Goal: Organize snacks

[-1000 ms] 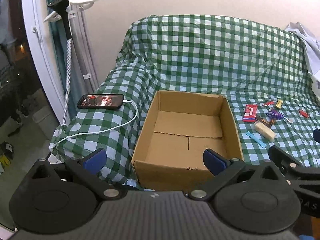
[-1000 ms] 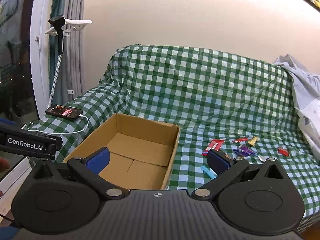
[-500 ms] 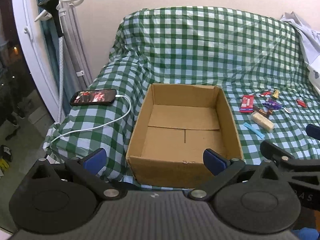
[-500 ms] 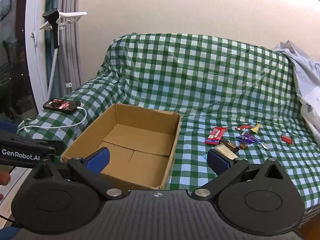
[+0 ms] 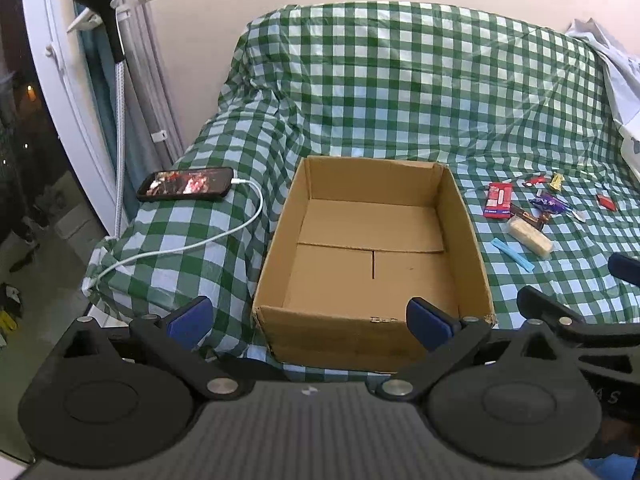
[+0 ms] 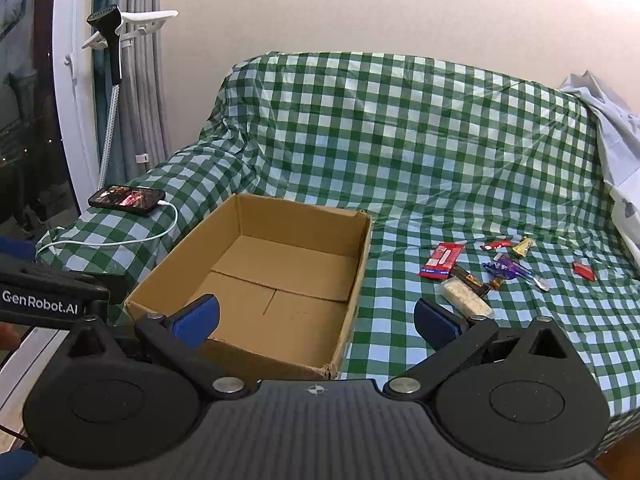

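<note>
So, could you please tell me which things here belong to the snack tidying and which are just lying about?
Job: cardboard box, red wrapper, pale bar, purple wrapper, gold sweet, blue stick.
Lying about: phone, white cable, grey cloth.

The cardboard box (image 5: 372, 256) stands on the sofa (image 5: 420, 92) seat near its front edge. The snacks (image 5: 532, 212) lie scattered on the seat to the right of the box. The phone (image 5: 186, 185) rests on the armrest, left of the box.
</note>
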`<state>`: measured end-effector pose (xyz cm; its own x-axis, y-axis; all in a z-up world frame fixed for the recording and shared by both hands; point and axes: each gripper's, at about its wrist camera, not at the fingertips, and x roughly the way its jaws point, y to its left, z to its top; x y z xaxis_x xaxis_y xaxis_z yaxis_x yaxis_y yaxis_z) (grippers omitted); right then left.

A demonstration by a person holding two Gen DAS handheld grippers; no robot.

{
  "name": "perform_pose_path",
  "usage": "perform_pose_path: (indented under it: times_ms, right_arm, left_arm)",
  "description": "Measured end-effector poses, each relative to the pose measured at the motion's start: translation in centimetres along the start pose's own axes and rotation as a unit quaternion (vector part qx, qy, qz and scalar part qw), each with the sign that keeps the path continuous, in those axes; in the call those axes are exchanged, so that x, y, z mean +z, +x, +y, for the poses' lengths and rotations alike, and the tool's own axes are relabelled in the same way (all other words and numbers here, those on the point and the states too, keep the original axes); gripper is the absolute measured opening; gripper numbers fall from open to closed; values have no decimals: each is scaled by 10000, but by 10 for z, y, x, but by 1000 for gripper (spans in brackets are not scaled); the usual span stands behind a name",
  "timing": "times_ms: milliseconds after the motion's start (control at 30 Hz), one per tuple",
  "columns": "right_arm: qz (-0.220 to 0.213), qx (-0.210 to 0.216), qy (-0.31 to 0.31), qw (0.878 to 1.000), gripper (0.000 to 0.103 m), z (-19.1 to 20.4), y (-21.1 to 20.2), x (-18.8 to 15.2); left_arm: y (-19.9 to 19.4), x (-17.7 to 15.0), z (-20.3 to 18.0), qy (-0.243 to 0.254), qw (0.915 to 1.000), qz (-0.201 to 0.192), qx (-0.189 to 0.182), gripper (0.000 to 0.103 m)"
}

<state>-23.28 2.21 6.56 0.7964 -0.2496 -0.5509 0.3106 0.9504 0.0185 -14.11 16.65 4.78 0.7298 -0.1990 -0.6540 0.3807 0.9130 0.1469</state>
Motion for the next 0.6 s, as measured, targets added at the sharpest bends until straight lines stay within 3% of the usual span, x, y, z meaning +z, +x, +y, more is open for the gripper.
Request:
perform_pose_path:
  times_ms: [600]
  right_arm:
    - [305,198,429,9984,103,-27,37,-3]
  left_arm:
    - [30,27,-31,255,9990,360,45,103]
